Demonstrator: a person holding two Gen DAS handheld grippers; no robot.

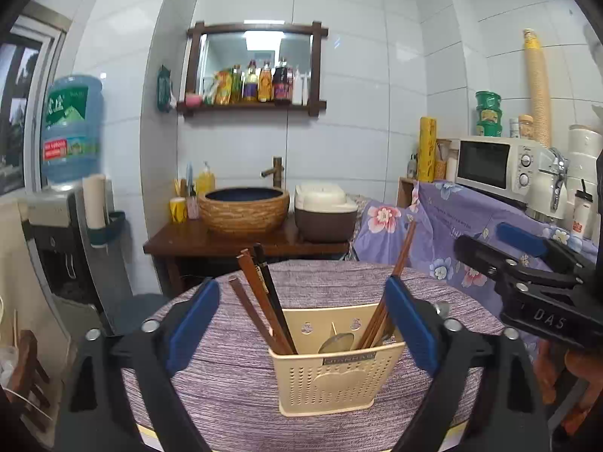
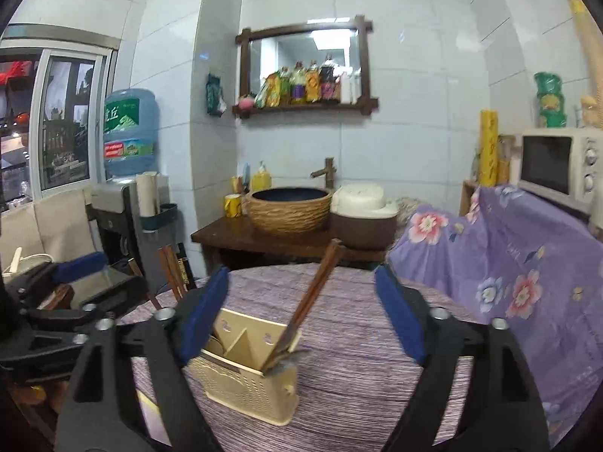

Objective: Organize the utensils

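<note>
Looking down the left gripper (image 1: 301, 324), the jaws stand wide and hold nothing, and the cream utensil holder (image 1: 335, 369) sits squarely between the two blue pads, straight ahead and low, on the purple-clothed worktop (image 1: 233, 376) towards its near edge. That is the relation that matters: the holder is dead centre for the left hand, while for the right gripper (image 2: 301, 312), whose jaws are just as wide and just as empty, it lies off to the left, tucked close to the left pad. So the left hand looks the nearer and the better lined up. Now the long axes: in the holder's left compartment a bundle of dark chopsticks (image 1: 264, 301) leans up and away to the left, and in the right compartment the reddish-brown chopsticks (image 1: 392, 282) lean up and to the right, their tips fanning out well above the rim. A metal spoon (image 1: 335, 342) shows in the middle, bowl up, mostly hidden behind the front wall. From the right wrist view the reddish-brown pair crosses the gap between the pads on a slant, so a grip from that side would want the jaws turned across the slant, as I judge it. The right gripper itself hangs at the right edge of the left view, clear of the holder and touching nothing. Everything visible is already standing in the holder; I see no loose utensil on the worktop, so the sorting looks far along.
</note>
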